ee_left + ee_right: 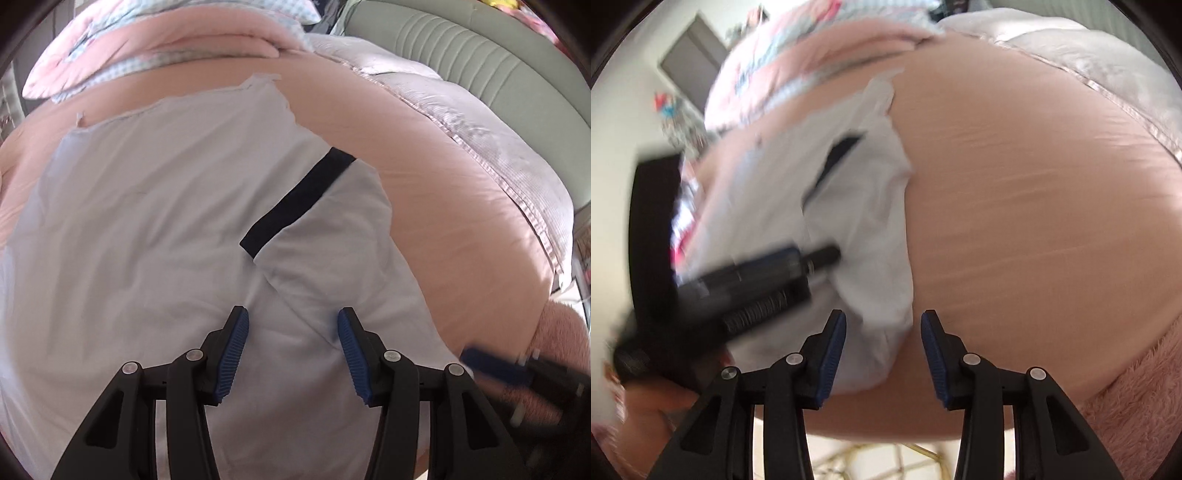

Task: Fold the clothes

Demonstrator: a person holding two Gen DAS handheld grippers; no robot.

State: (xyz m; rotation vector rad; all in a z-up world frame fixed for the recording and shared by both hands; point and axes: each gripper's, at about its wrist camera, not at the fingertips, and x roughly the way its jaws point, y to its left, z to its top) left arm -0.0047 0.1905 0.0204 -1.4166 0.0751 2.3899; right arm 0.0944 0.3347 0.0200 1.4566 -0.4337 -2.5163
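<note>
Shirt (155,229) spread flat on pink bedsheet (443,206), one sleeve (325,221) already folded inward.

Your left gripper (293,354) hangs over the shirt at 6 o'clock, jaws apart, empty. Your right gripper (883,360) is likewise spread and empty at the near hem, probably lined up for the next fold. Piled bedding (177,37) at 12 o'clock limits the room beyond the shirt.

One shirt (155,221), two claws (293,354).
</note>
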